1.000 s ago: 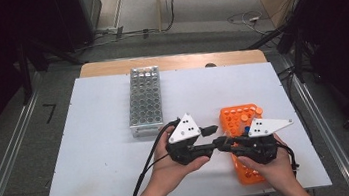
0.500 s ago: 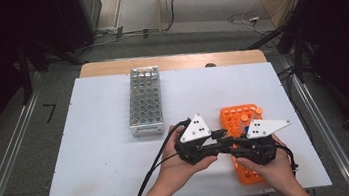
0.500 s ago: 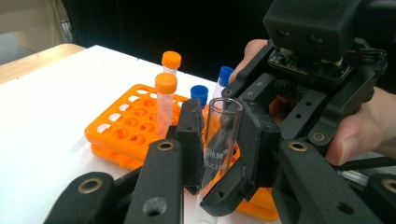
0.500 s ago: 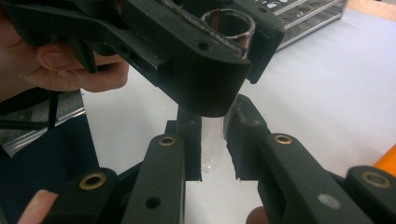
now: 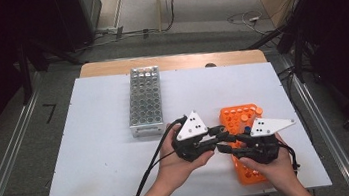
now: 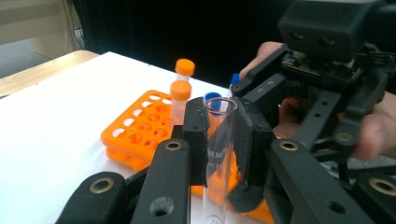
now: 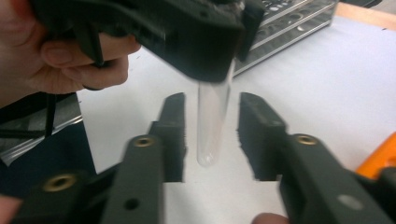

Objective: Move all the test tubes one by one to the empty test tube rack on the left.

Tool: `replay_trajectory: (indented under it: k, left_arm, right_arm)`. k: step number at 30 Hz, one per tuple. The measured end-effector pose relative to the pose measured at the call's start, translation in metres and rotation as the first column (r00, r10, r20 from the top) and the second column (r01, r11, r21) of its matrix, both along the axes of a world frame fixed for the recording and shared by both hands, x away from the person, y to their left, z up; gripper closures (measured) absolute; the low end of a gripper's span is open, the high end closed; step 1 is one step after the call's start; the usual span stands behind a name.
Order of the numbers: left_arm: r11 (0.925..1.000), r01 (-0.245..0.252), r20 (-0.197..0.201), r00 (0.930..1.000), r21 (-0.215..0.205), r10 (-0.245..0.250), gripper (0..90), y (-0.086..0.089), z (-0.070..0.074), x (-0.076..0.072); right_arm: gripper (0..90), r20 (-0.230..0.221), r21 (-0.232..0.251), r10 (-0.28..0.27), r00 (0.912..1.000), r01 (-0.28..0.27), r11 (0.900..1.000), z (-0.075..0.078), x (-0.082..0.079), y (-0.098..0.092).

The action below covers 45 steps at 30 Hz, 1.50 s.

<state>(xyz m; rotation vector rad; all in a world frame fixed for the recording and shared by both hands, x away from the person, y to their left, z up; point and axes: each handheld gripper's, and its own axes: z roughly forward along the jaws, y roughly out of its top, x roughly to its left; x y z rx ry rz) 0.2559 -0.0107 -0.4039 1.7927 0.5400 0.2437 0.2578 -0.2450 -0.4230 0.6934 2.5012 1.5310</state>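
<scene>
Glass test tube (image 6: 220,140) stands upright in my left gripper (image 6: 219,135), squeezed tight between its pads, just above the orange rack (image 5: 240,120) on the white tabletop (image 5: 98,152). My right gripper (image 7: 210,135) has just been opening; its pads sit apart from the tube's round bottom.

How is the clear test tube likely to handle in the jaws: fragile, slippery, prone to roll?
The clear test tube looks thin-walled, glassy and empty: probably light, stiff and breakable if squeezed hard. Its smooth wall may slip between the left gripper pads. Round-bottomed, it would likely roll on the white table.
</scene>
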Motion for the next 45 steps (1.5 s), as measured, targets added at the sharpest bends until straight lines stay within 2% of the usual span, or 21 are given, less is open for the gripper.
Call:
replay_trajectory:
  k: [2,3,5,6,8,10,11,12,13,16,17,18,27,30,34,36,45]
  left_arm:
    - [0.9999,-0.01,-0.002,0.9999,-0.005,0.01,76.9,0.005,0.001,0.003]
    - [0.9999,-0.01,-0.002,0.9999,-0.005,0.01,76.9,0.005,0.001,0.003]
    - [0.9996,-0.027,0.001,0.9996,-0.009,0.027,76.9,0.01,0.002,0.005]
    - [0.9994,-0.035,0.003,0.9994,-0.009,0.035,76.9,0.012,0.003,0.007]
    - [0.9986,-0.051,0.006,0.9987,-0.012,0.051,76.9,0.019,0.005,0.01]
    - [0.9975,-0.069,0.01,0.9976,-0.018,0.069,76.9,0.025,0.006,0.013]
    - [0.9962,-0.083,0.013,0.9964,-0.024,0.084,76.9,0.029,0.007,0.015]
    - [0.995,-0.096,0.012,0.9953,-0.028,0.096,76.8,0.034,0.008,0.018]
    - [0.9937,-0.107,0.015,0.9941,-0.033,0.108,76.8,0.038,0.009,0.02]
    - [0.9881,-0.148,0.022,0.9886,-0.042,0.149,76.9,0.05,0.011,0.027]
    - [0.9856,-0.162,0.02,0.9864,-0.048,0.163,76.9,0.054,0.012,0.03]
    - [0.9828,-0.177,0.022,0.9837,-0.051,0.179,76.9,0.058,0.012,0.033]
    - [0.9577,-0.28,0.032,0.9587,-0.067,0.283,76.9,0.088,0.016,0.061]
    - [0.9492,-0.303,0.027,0.9514,-0.084,0.307,76.9,0.096,0.016,0.071]
    - [0.9408,-0.33,0.031,0.9425,-0.079,0.333,76.9,0.104,0.017,0.086]
    - [0.9346,-0.347,0.038,0.9356,-0.076,0.351,76.9,0.106,0.019,0.093]
    - [0.9173,-0.392,0.061,0.9162,-0.072,0.396,76.9,0.118,0.022,0.123]
  right_arm:
    - [47.0,0.011,0.015,-0.009,0.9999,0.009,1.0,0.002,0.0,-0.004]
    - [47.0,0.011,0.015,-0.009,0.9999,0.009,1.0,0.002,0.0,-0.004]
    - [38.2,0.022,0.037,-0.016,0.9996,0.016,0.999,0.005,-0.001,-0.01]
    - [38.2,0.022,0.037,-0.016,0.9996,0.016,0.999,0.005,-0.001,-0.01]
    - [31.9,0.027,0.054,-0.022,0.9994,0.021,0.998,0.007,-0.001,-0.014]
    - [20.4,0.037,0.062,-0.032,0.9988,0.03,0.998,0.009,-0.001,-0.019]
    - [20.4,0.037,0.062,-0.032,0.9988,0.03,0.998,0.009,-0.001,-0.019]
    - [14.5,0.035,0.071,-0.039,0.9986,0.037,0.997,0.01,-0.001,-0.024]
    - [14.5,0.035,0.071,-0.039,0.9986,0.037,0.997,0.01,-0.001,-0.024]
    - [4.0,0.035,0.088,-0.047,0.9983,0.044,0.995,0.011,-0.001,-0.033]
    - [4.0,0.035,0.088,-0.047,0.9983,0.044,0.995,0.011,-0.001,-0.033]
    - [0.4,0.034,0.102,-0.063,0.9975,0.059,0.993,0.011,-0.001,-0.039]
    - [0.0,0.054,0.103,-0.103,0.9932,0.097,0.99,0.009,-0.003,-0.056]
    - [0.0,0.053,0.111,-0.119,0.9915,0.112,0.987,0.007,-0.004,-0.062]
    - [0.0,0.051,0.116,-0.14,0.9888,0.133,0.984,0.006,-0.003,-0.071]
    - [0.0,0.051,0.119,-0.145,0.9882,0.138,0.983,0.006,-0.003,-0.072]
    - [0.0,0.065,0.129,-0.18,0.9815,0.171,0.977,0.002,-0.002,-0.083]
